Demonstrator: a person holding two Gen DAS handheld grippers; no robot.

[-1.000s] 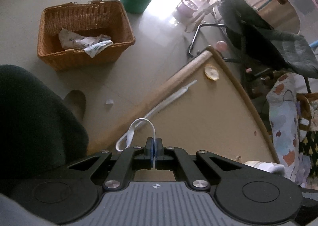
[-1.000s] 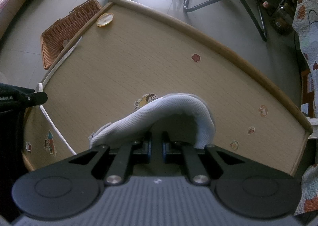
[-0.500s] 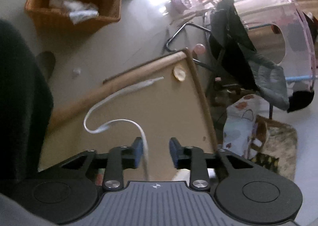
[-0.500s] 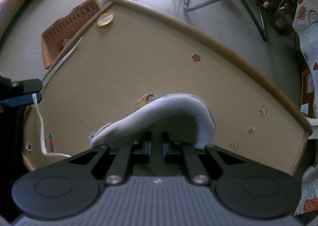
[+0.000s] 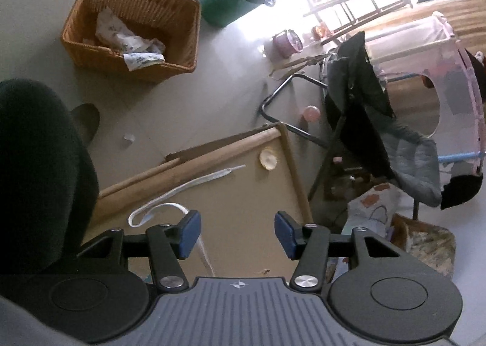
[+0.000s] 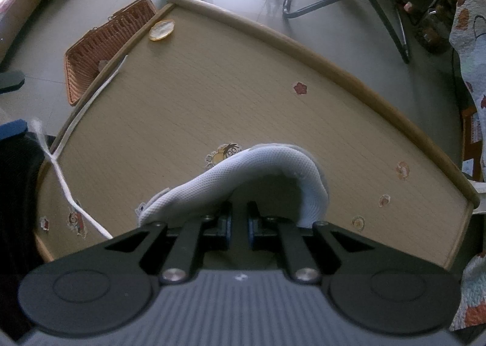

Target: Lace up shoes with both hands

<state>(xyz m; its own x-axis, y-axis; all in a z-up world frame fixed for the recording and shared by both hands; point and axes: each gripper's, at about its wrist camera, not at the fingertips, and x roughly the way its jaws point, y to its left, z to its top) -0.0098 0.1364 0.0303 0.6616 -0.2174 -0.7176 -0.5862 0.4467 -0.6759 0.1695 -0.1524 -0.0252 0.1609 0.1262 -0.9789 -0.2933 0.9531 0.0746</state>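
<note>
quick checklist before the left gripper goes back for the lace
1. Left gripper open and empty: ok, jaws wide apart, nothing between them.
2. Lace within view: ok, it loops on the table just ahead of the left finger, then trails back past it.
3. Lace free of snags: cannot tell, its near part runs out of sight under the gripper.
4. Right gripper holding the shoe: ok, jaws nearly closed on the white mesh upper.
5. Shoe resting on the table: cannot tell, its sole is hidden.
6. Next eyelet visible: not ok, no eyelets show in either view.
</note>
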